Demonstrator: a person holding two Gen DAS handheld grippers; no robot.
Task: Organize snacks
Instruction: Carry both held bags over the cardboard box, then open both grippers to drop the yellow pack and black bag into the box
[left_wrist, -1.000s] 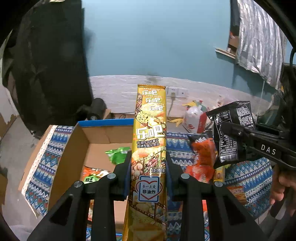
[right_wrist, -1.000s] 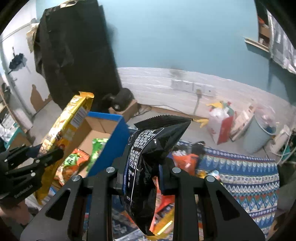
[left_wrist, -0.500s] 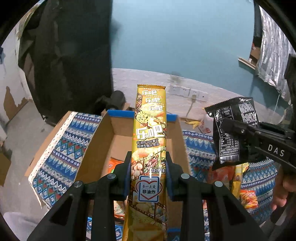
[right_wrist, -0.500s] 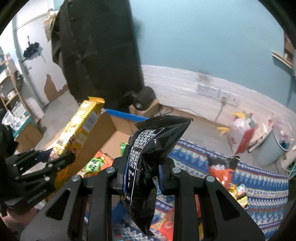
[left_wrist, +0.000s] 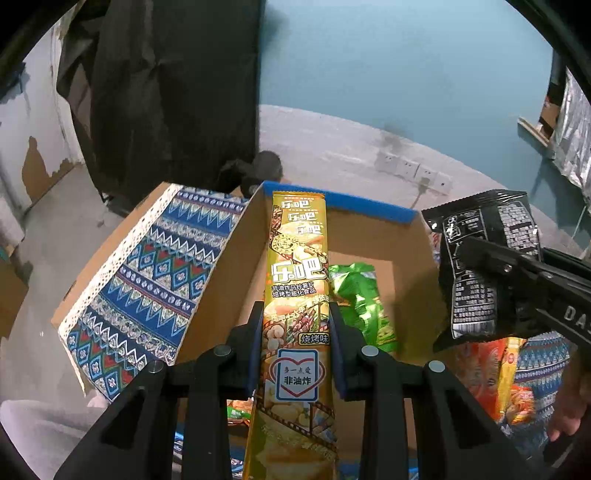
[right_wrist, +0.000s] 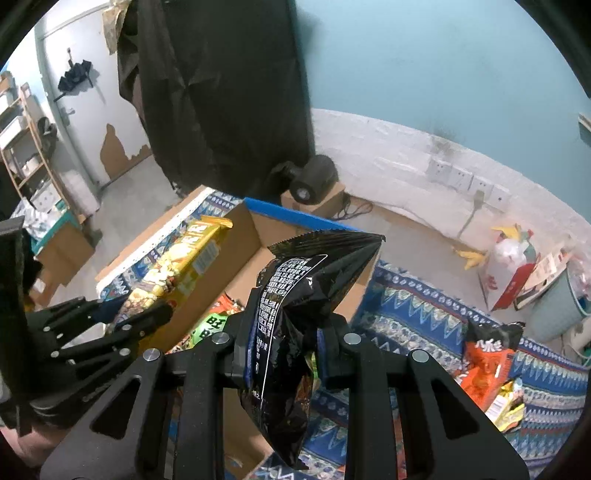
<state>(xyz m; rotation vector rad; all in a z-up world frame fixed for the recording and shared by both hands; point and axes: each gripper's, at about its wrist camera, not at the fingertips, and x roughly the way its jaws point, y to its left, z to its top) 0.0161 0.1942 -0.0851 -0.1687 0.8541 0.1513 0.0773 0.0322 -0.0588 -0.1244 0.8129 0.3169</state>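
My left gripper (left_wrist: 295, 339) is shut on a long yellow snack pack (left_wrist: 298, 280), held upright over the open cardboard box (left_wrist: 369, 236). A green snack bag (left_wrist: 360, 295) lies inside the box. In the right wrist view my right gripper (right_wrist: 282, 343) is shut on a black snack bag (right_wrist: 291, 317), held above the box's near right corner. The same black snack bag (left_wrist: 484, 258) shows at the right of the left wrist view. The left gripper (right_wrist: 133, 317) with the yellow snack pack (right_wrist: 184, 258) is at the left of the right wrist view.
The box (right_wrist: 255, 236) has a blue far rim and sits on a patterned blue cloth (right_wrist: 417, 310). Loose orange and yellow snack packs (right_wrist: 487, 362) lie on the cloth to the right. A black hanging cover (right_wrist: 221, 92) and a small black device (right_wrist: 314, 177) stand behind the box.
Both grippers have moved left and down toward the box with their packs still held. The box now fills the middle of both views, and the loose snacks have slid to the right.
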